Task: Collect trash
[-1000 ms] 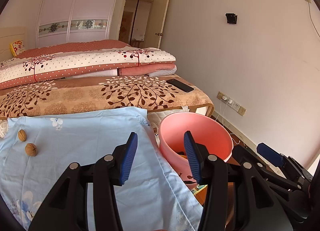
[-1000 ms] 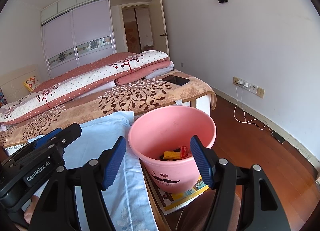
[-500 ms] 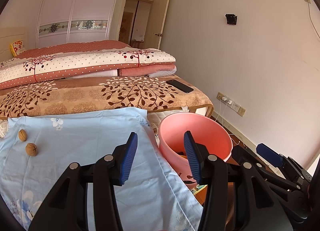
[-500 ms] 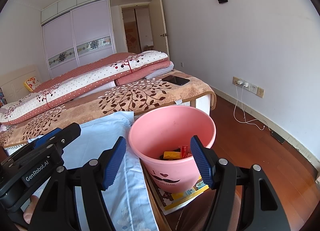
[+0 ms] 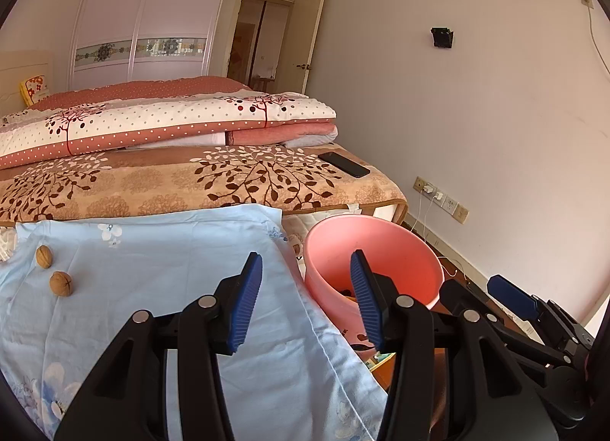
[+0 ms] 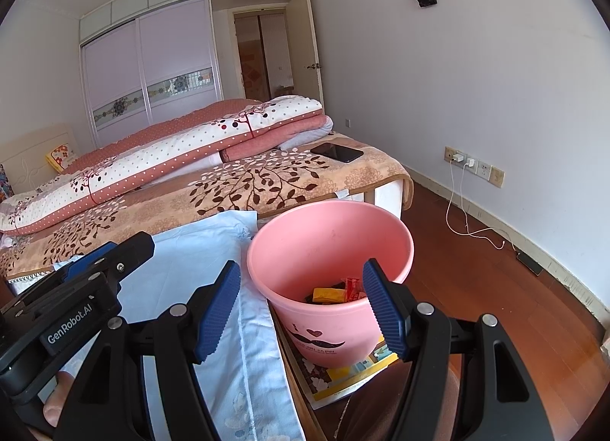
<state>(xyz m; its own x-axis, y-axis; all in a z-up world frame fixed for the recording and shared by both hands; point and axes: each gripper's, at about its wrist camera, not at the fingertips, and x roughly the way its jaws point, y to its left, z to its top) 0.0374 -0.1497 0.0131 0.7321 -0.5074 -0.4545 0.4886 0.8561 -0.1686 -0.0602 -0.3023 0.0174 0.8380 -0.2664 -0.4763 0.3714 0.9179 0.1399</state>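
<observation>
Both tools were released and empty: the left gripper (image 5: 307,298) hung over the right edge of the light-blue cloth (image 5: 160,269), the right gripper (image 6: 301,305) spanned the near rim of the pink bucket (image 6: 331,250), which held wrappers (image 6: 337,293). Two walnuts (image 5: 61,283) lay apart near the cloth's left edge, open cloth between them and the bucket.

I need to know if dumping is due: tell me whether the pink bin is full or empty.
Neither: the pink bin stands upright with only a few wrappers at its bottom; most of its inner wall is bare.
</observation>
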